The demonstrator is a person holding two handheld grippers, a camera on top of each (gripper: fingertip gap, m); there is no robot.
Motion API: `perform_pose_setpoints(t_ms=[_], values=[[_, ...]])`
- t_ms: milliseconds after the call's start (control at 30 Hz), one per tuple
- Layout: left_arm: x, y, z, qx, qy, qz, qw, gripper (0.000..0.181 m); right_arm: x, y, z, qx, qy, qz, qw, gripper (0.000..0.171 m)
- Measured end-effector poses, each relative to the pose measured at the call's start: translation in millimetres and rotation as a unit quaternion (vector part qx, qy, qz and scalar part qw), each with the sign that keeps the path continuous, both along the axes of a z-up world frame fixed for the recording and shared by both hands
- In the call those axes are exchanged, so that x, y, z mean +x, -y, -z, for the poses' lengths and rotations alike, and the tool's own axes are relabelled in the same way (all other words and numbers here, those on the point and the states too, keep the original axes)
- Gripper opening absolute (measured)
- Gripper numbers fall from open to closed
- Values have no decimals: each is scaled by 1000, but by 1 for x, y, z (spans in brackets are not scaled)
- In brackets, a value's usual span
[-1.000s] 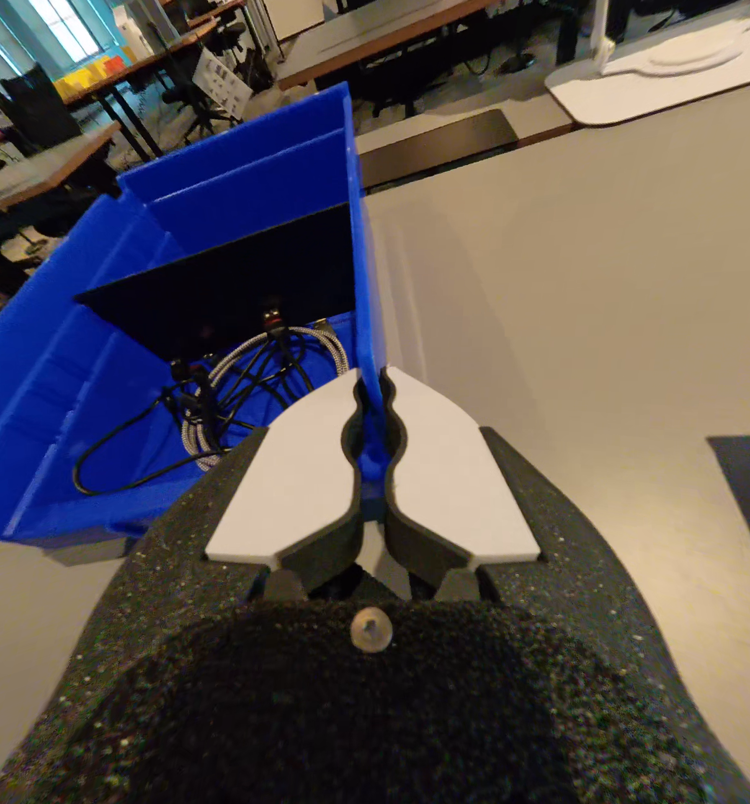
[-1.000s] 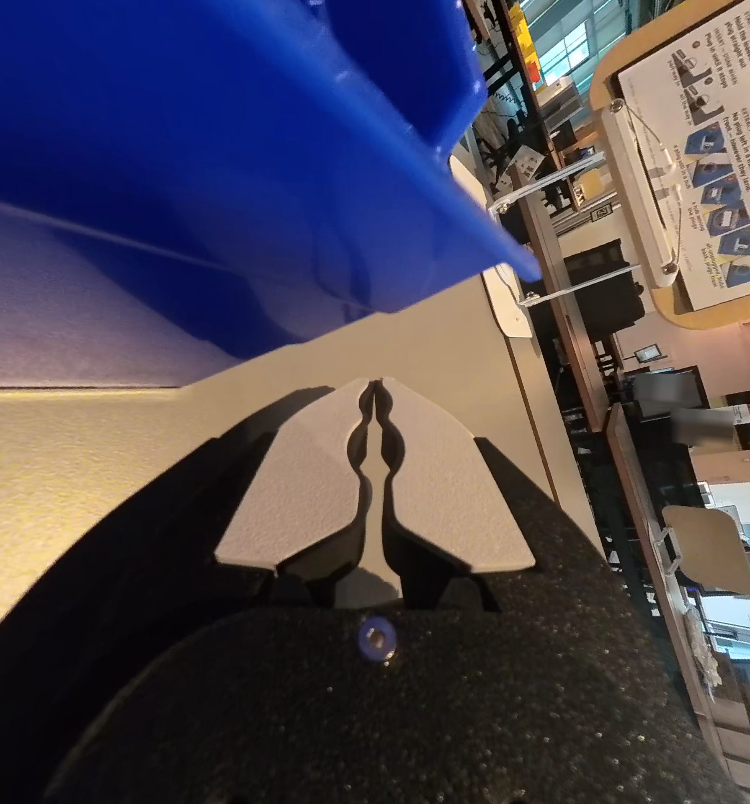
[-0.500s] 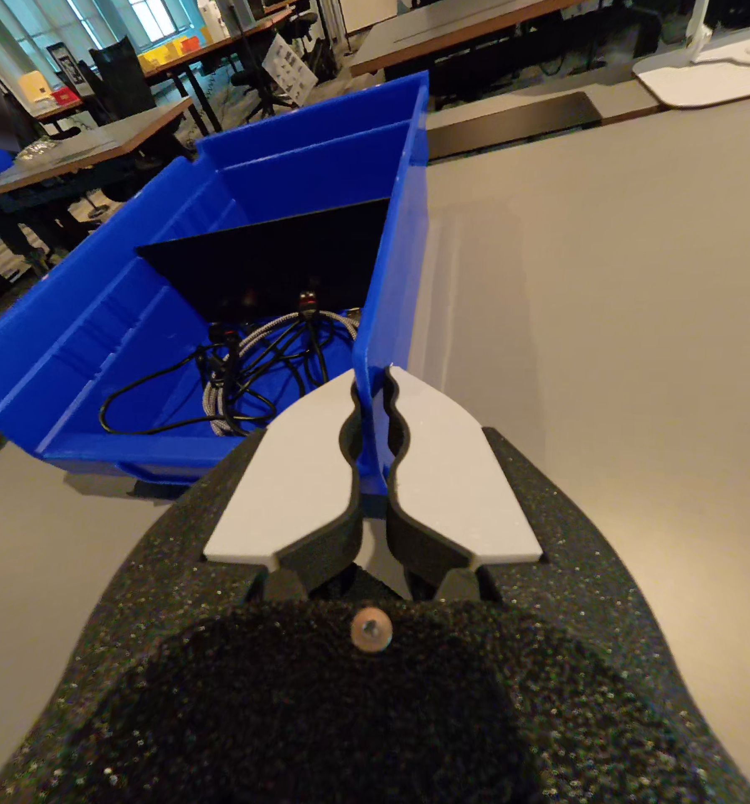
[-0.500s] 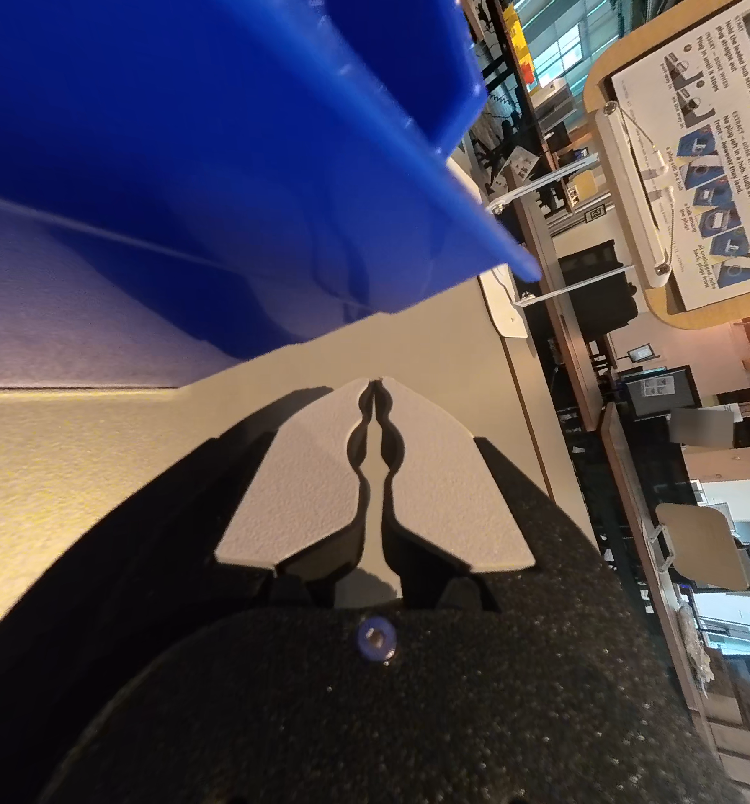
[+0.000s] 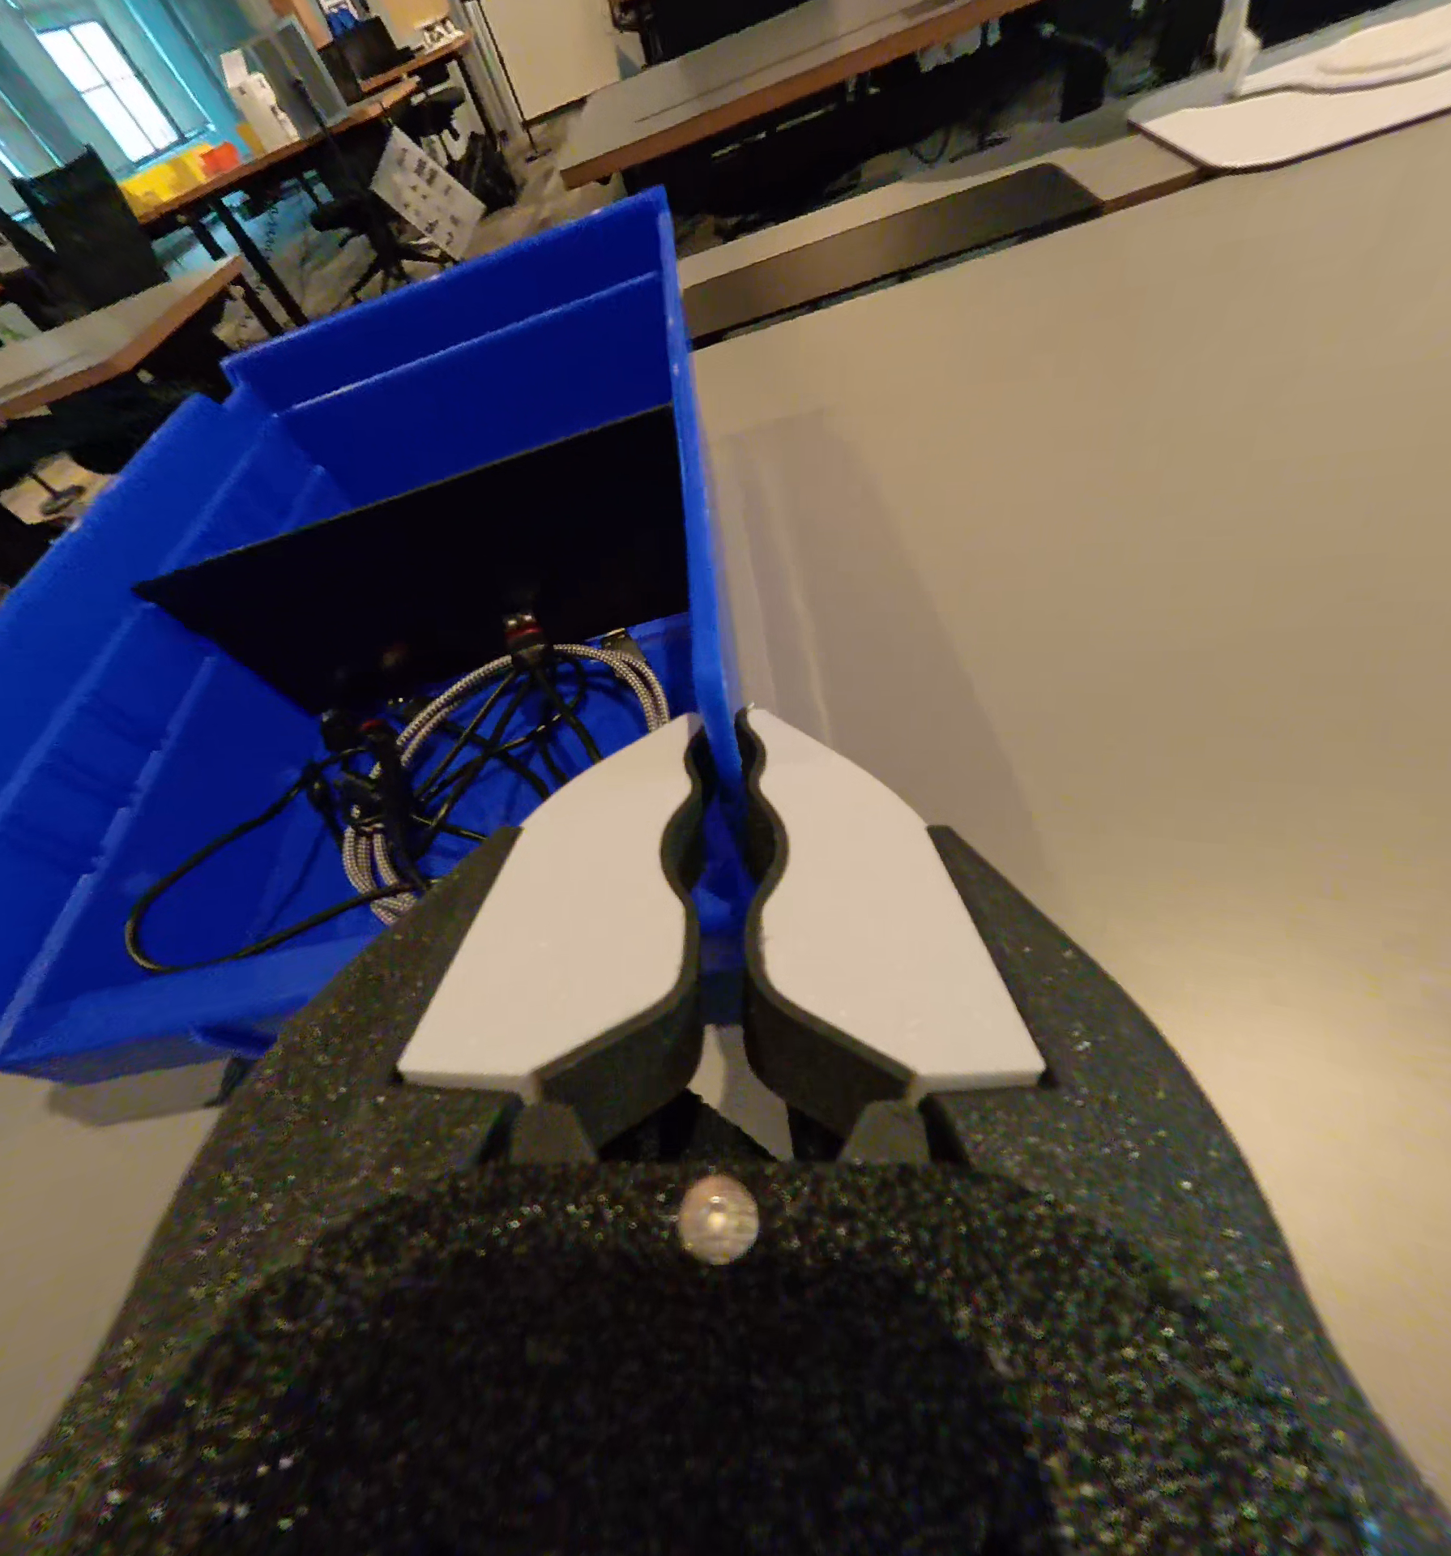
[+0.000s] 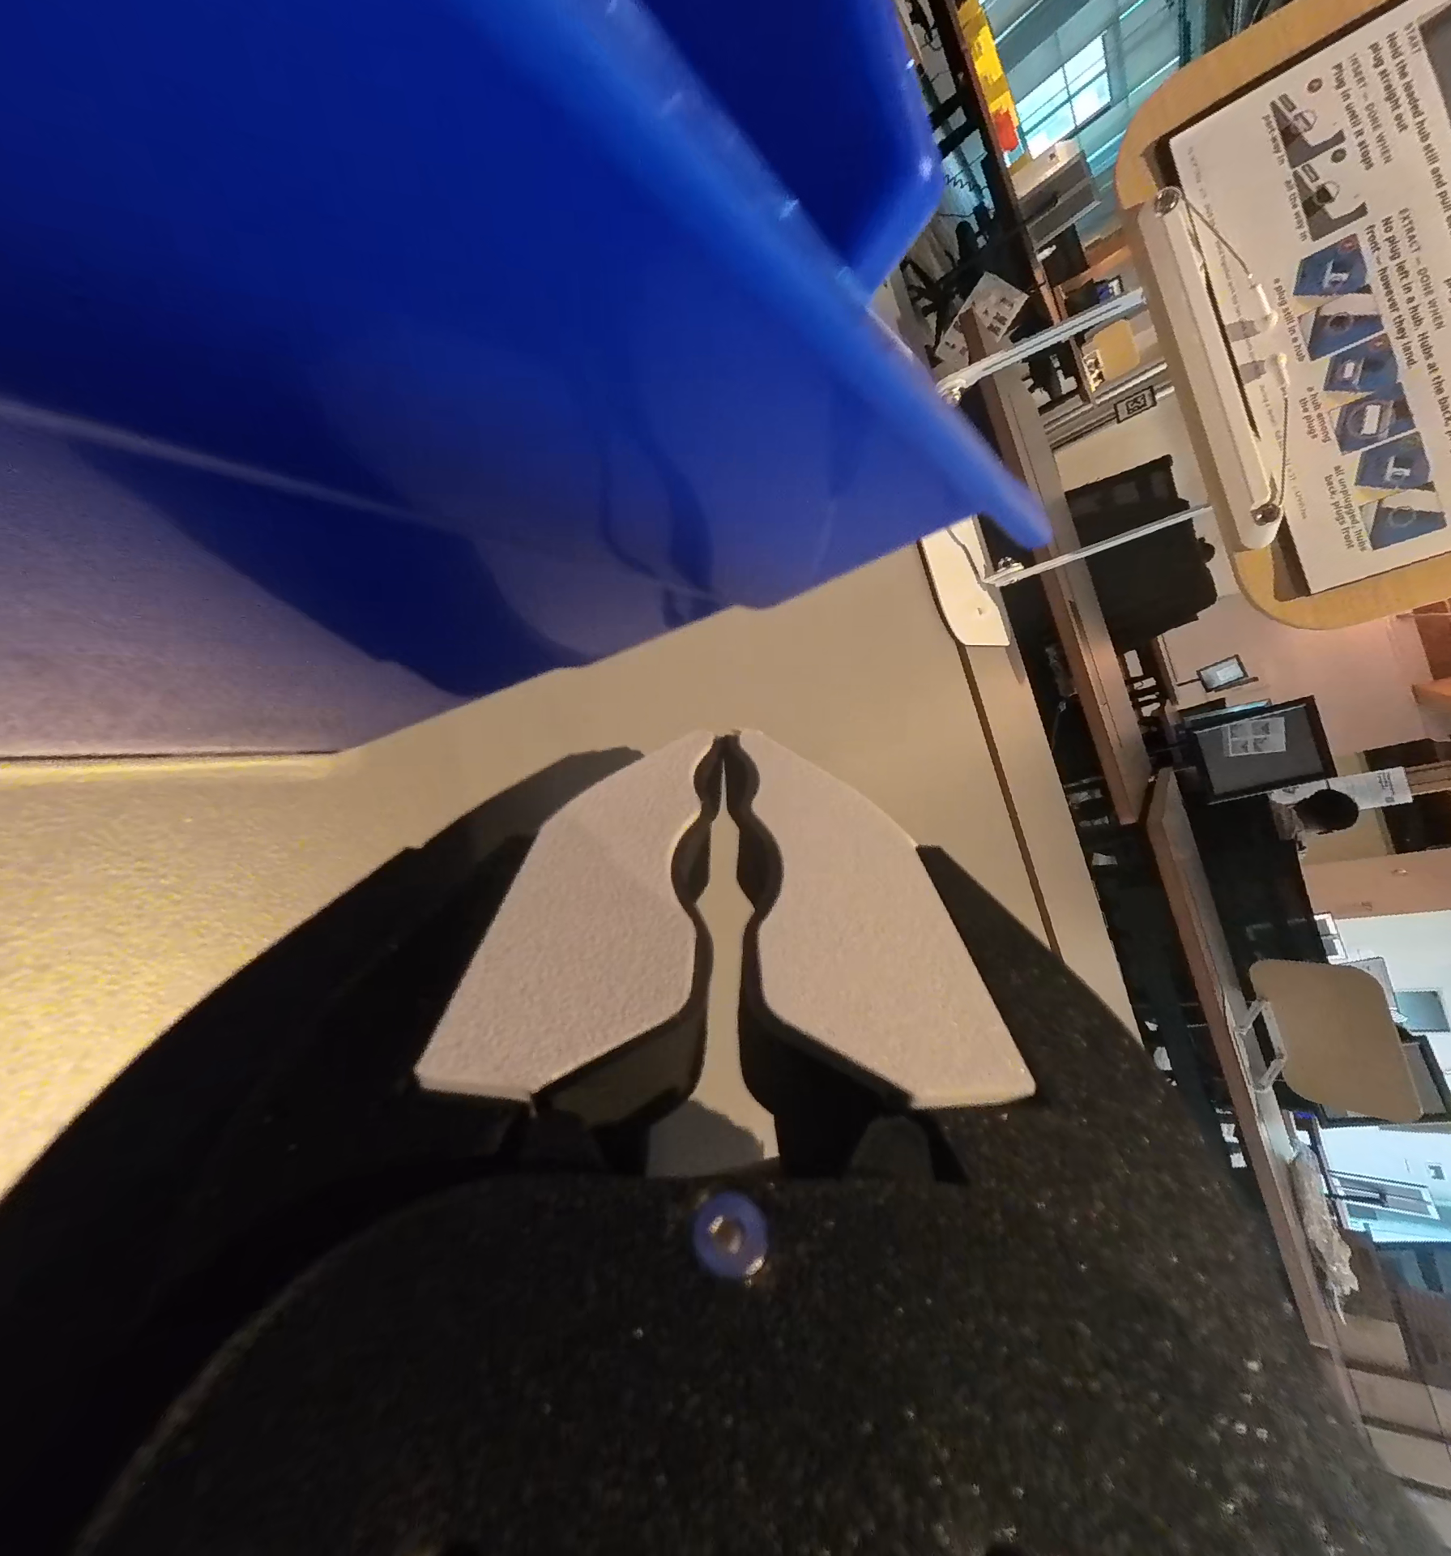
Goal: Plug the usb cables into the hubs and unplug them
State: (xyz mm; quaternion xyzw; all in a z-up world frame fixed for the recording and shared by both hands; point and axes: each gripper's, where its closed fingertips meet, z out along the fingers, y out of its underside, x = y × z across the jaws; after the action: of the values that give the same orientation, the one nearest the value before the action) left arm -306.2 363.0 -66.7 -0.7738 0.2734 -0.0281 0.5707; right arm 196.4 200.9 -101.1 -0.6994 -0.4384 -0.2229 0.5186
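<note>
1. Left gripper (image 5: 717, 732): clamped on the right side wall of the blue bin (image 5: 486, 396), one finger inside, one outside, wall running straight away along the finger axis.
2. Bin: seemingly tipped or lifted, near-left corner raised clear of the grey table (image 5: 1126, 589), shadow showing beneath it.
3. USB cables (image 5: 469, 758): loose tangle on the bin floor, left of and just beyond the left gripper's tips; one braided silver lead looped among thin black ones, red-collared plugs toward the far side against a black divider (image 5: 452, 539).
4. Hubs: none made out; possibly behind the divider, cannot tell.
5. Right gripper (image 6: 726, 745): tips closed together on nothing, lying low near the table, rolled on its side; bin's blue underside looming above and beyond.
6. Deciding relation: cables inside the wall, left of the clamped gripper; nearer by far to the left than to the right, which sits outside and below the bin.
7. Judgement: bin to be settled first; any reach for a plug then from above, over the wall, aligned with the plug's long axis.
8. Far right: an instruction board (image 6: 1328, 278) on a stand.
</note>
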Motion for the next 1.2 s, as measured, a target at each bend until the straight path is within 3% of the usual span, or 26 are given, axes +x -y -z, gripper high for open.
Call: perform_pose_setpoints(t_ms=[400, 1033, 1200], values=[[-14, -29, 0, 14, -10, 18, 1000, 5, 2, 1, -1, 2, 0, 10, 1000, 0], [-20, -35, -1, 24, -23, 24, 999, 6, 2, 1, -1, 3, 1, 10, 1000, 0], [-22, -20, 1, 39, -63, -26, 997, 35, 6, 2, -1, 1, -1, 18, 1000, 1]])
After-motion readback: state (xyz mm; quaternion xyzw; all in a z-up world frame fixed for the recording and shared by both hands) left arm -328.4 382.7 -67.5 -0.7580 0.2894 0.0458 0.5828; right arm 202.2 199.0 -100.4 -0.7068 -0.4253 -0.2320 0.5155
